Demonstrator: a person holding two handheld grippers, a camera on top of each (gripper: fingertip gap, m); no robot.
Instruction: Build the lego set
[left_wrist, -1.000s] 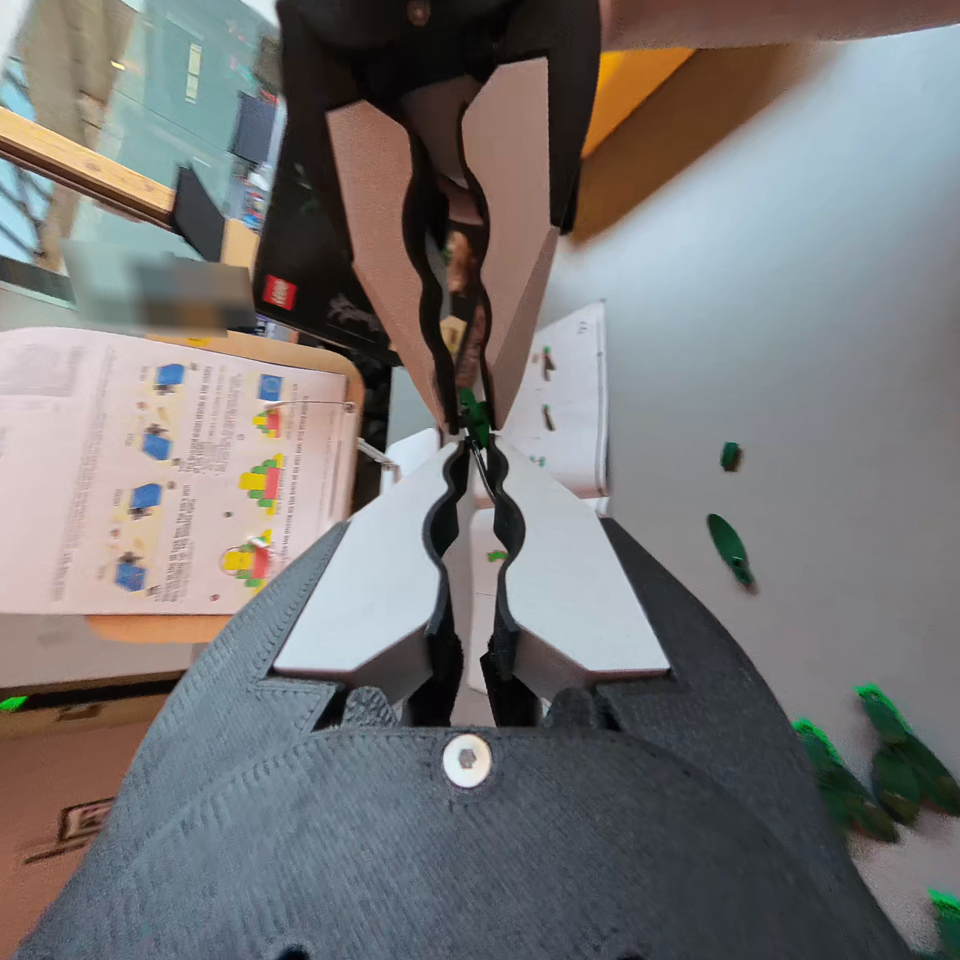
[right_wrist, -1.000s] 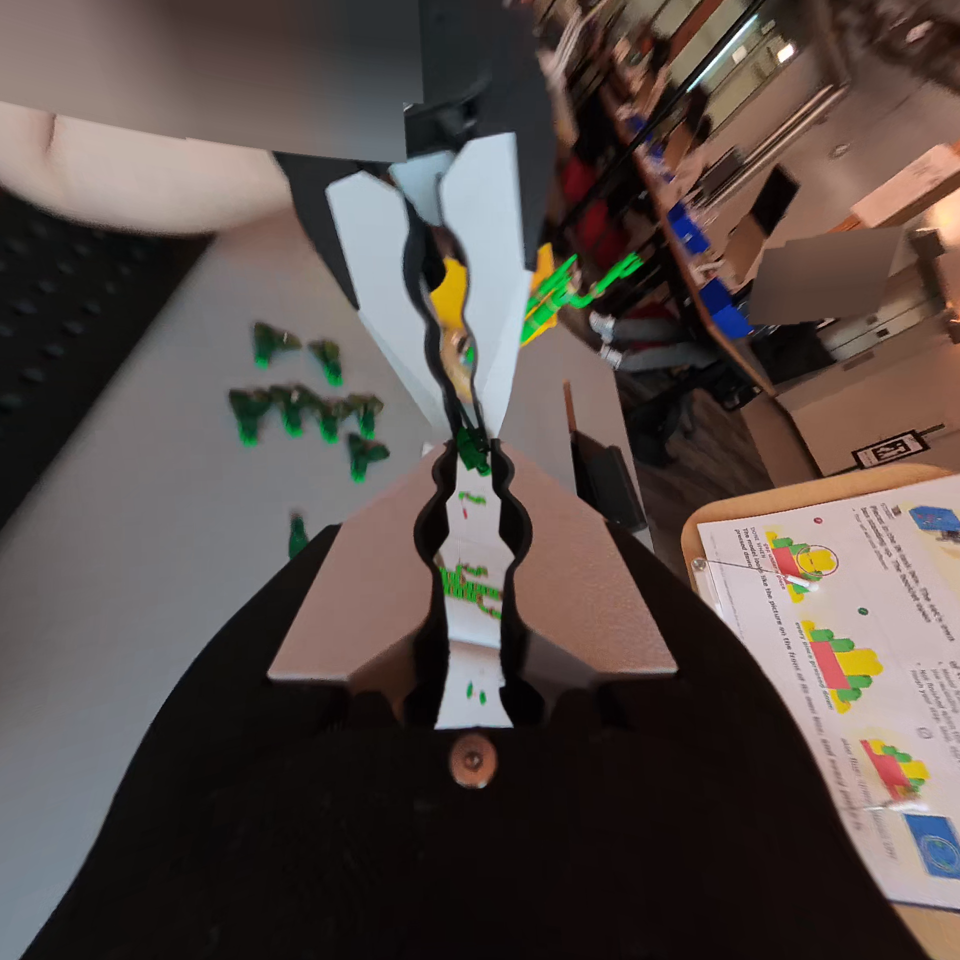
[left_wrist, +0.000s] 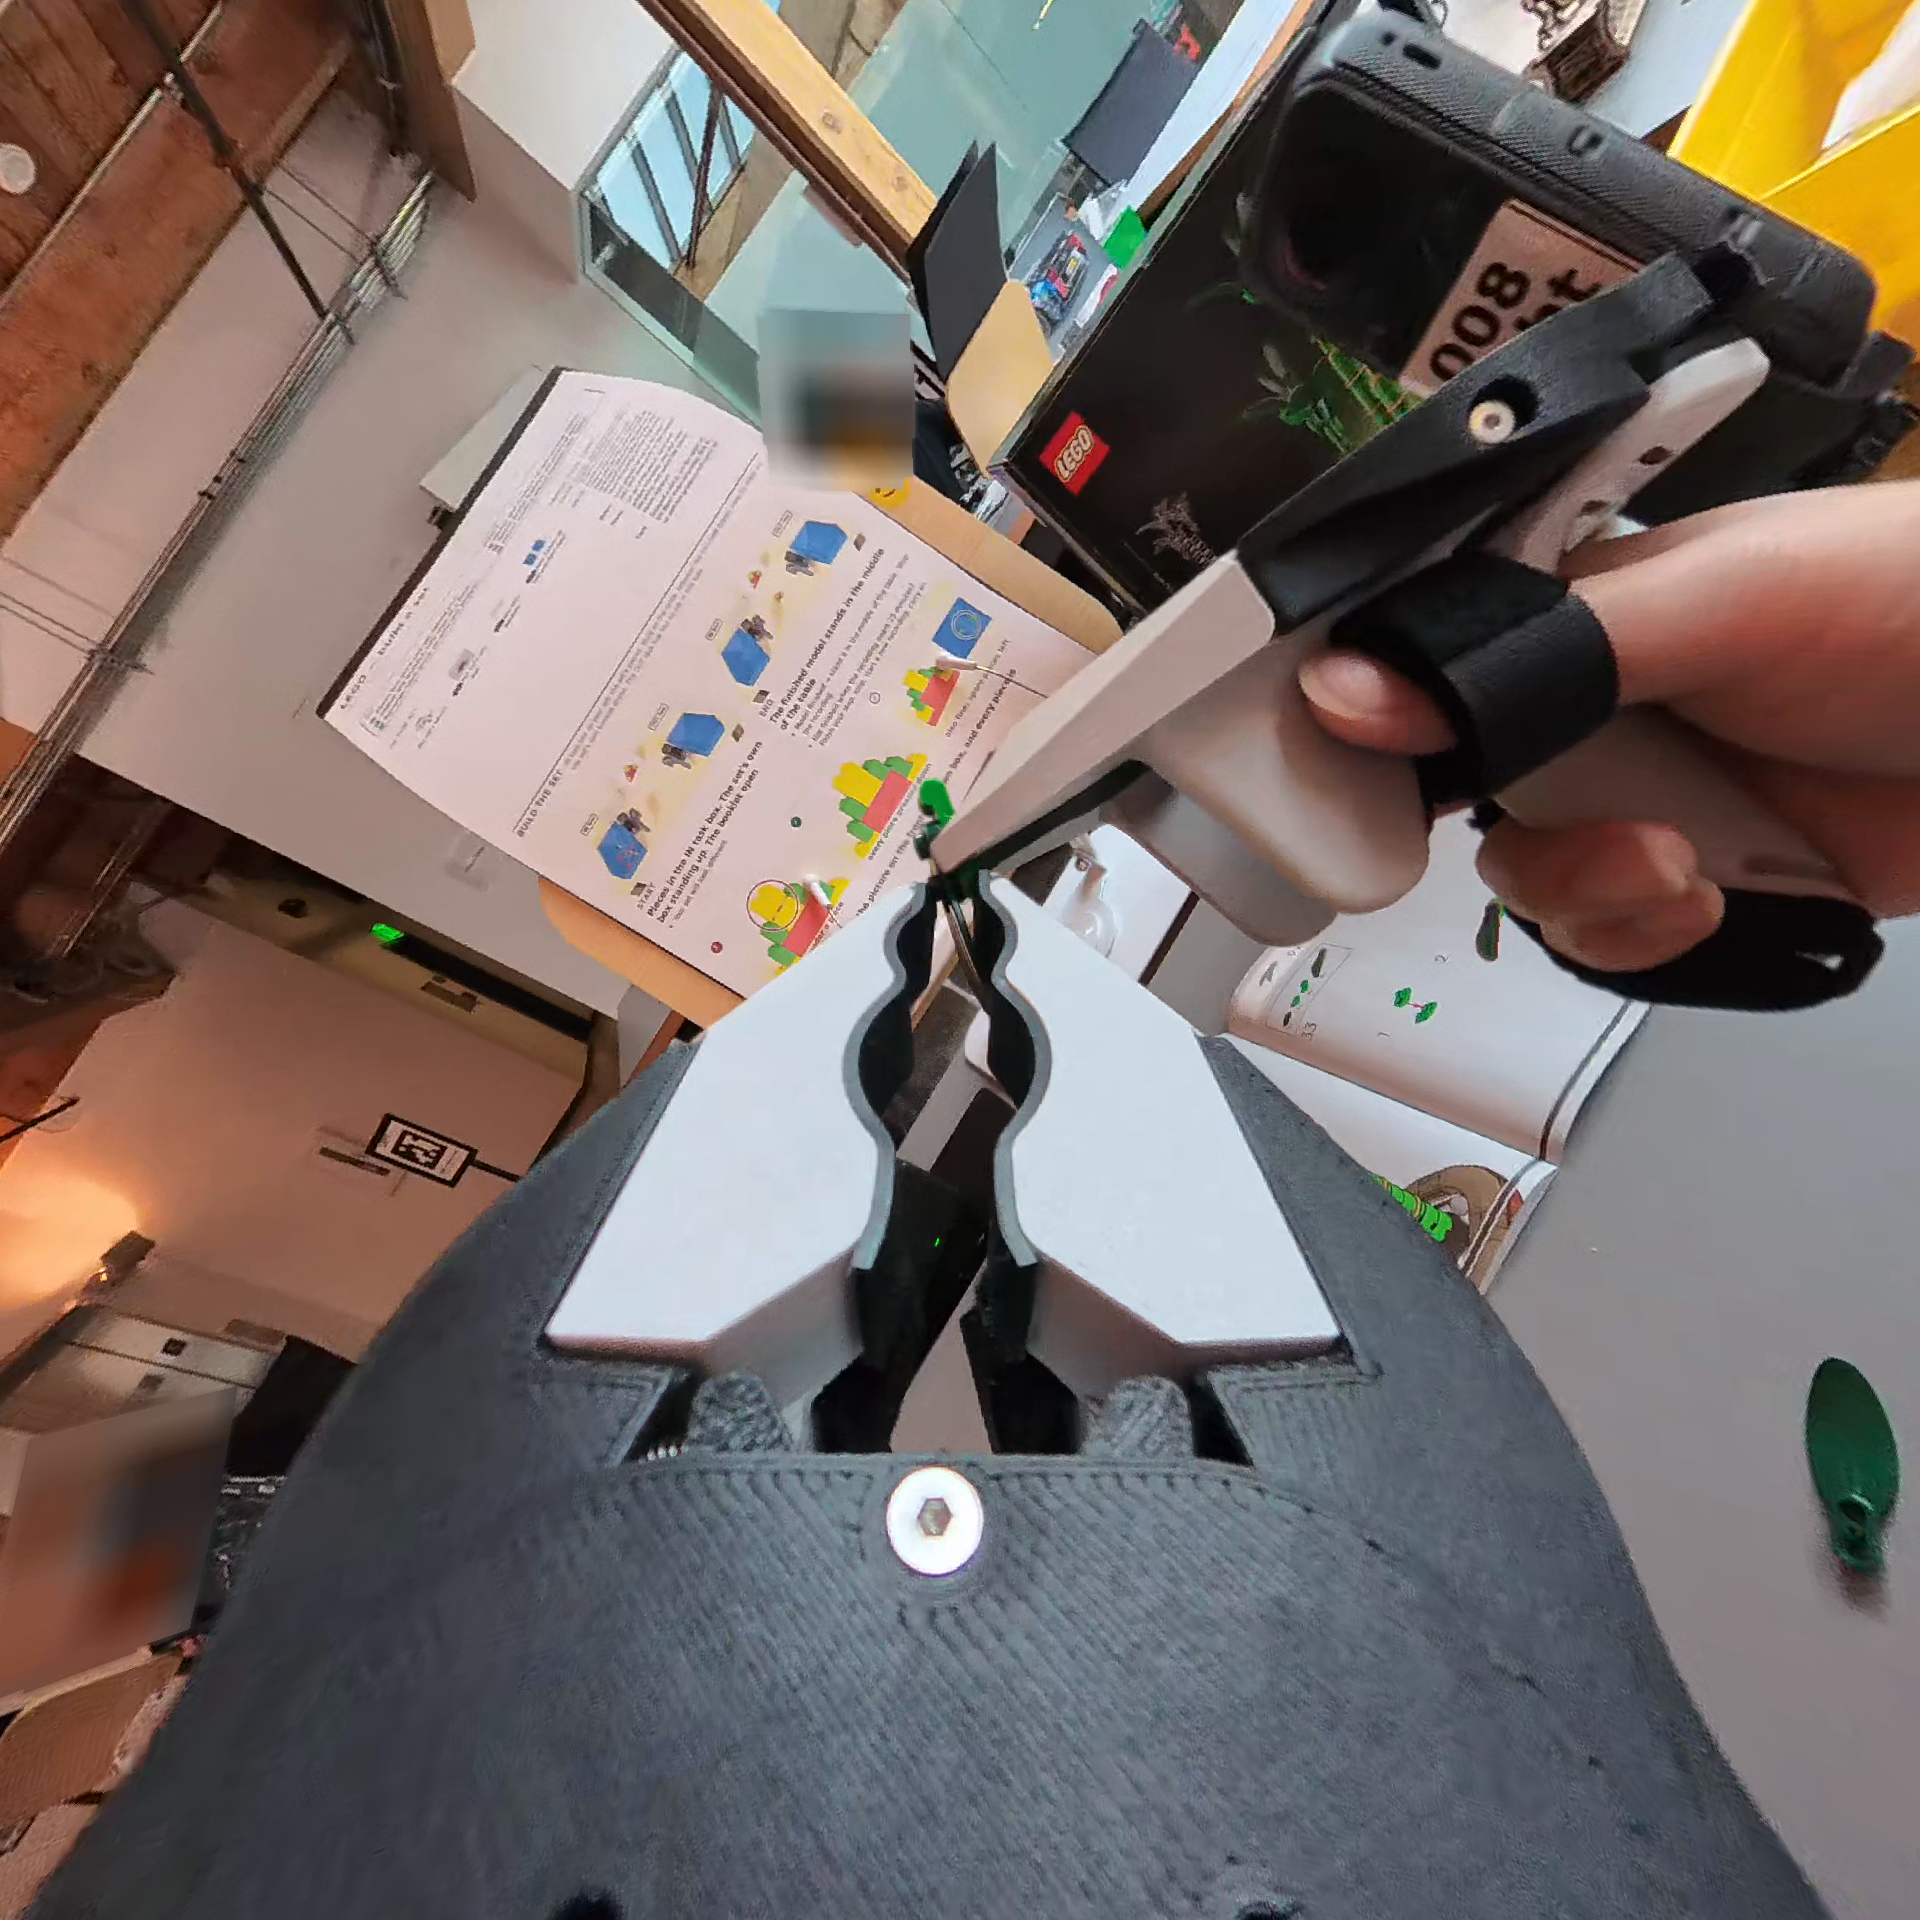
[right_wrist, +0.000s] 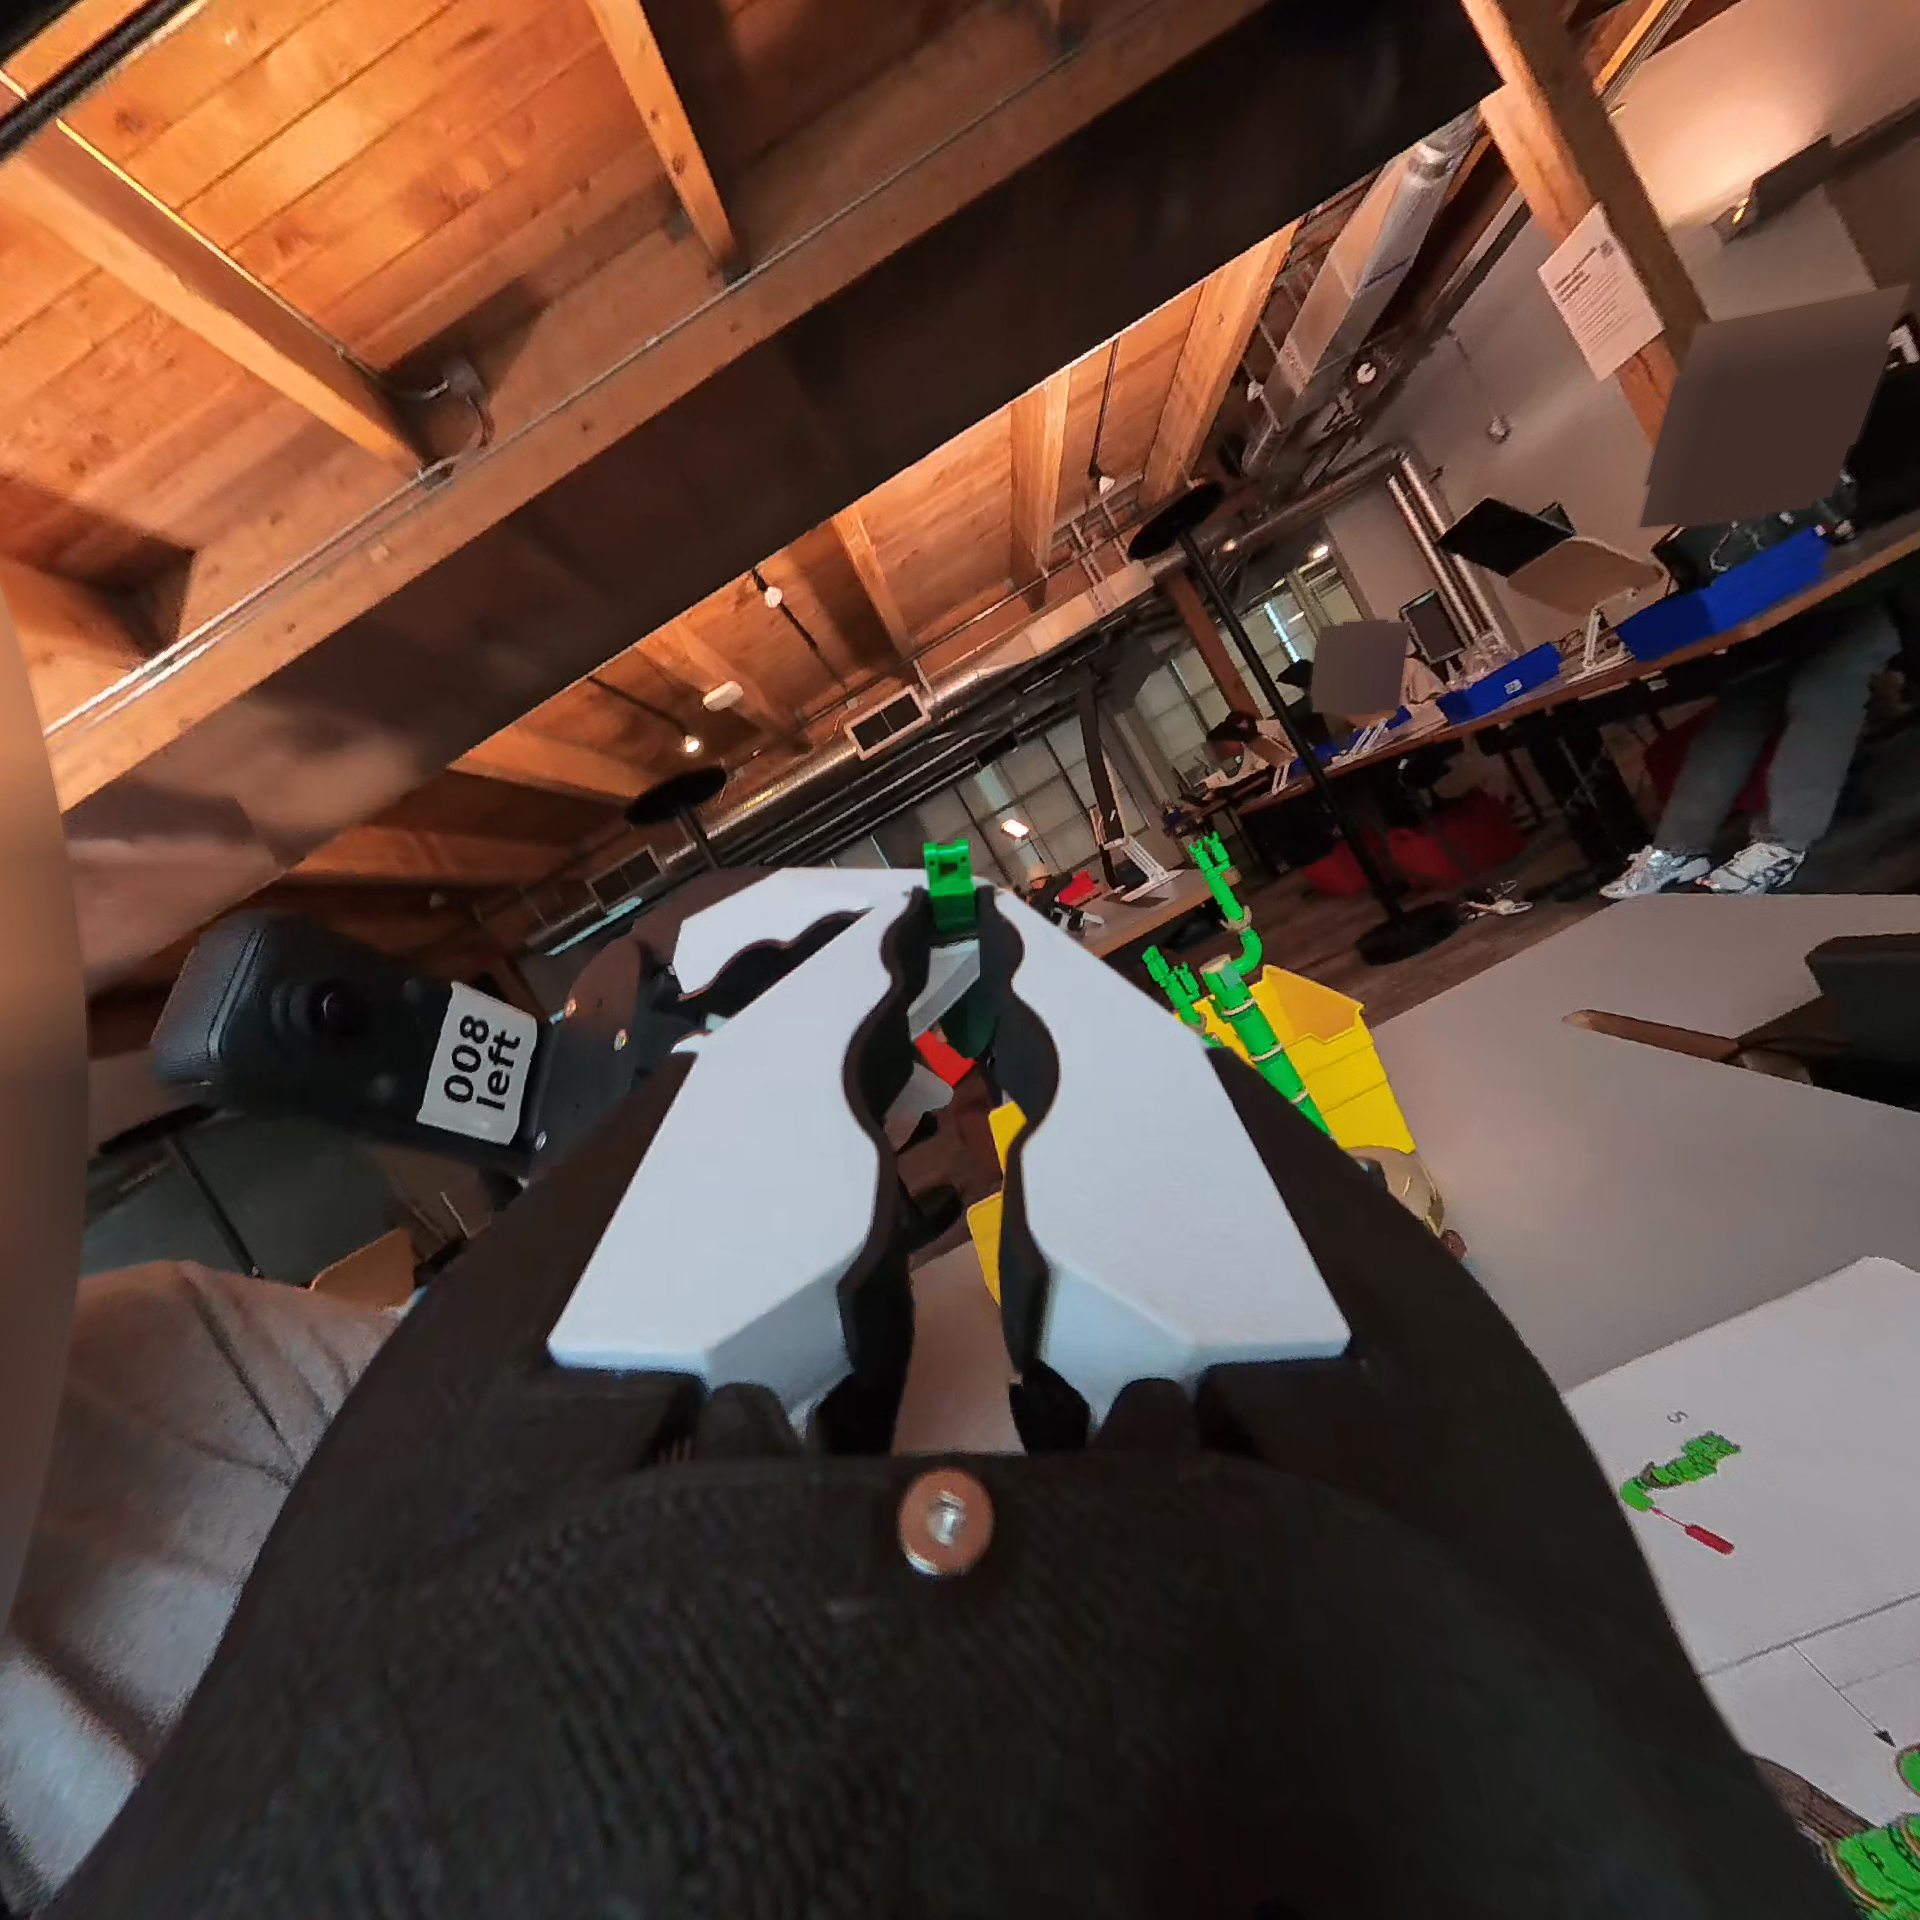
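Note:
In the left wrist view my left gripper (left_wrist: 951, 896) is shut at the tips on a small dark green piece (left_wrist: 958, 881). My right gripper (left_wrist: 940, 847) reaches in from the right, held by a hand (left_wrist: 1714, 707), its tips against mine. It is shut on a bright green Lego piece (left_wrist: 935, 802). In the right wrist view my right gripper (right_wrist: 948, 914) pinches that bright green piece (right_wrist: 948, 868), which sticks out above the tips. The left gripper (right_wrist: 831, 925) lies just left of it, partly hidden. Both are raised off the table.
A clipboard with an instruction sheet (left_wrist: 727, 675) and a black Lego box (left_wrist: 1195, 447) stand behind. An open booklet (left_wrist: 1434, 1049) and a loose dark green leaf (left_wrist: 1849, 1455) lie on the grey table. A green bamboo model (right_wrist: 1242, 997) stands by yellow bins (right_wrist: 1340, 1049).
Both grippers have lifted and turned. The right gripper now meets the left from the side instead of head-on. The green pieces stay pinched at the touching tips.

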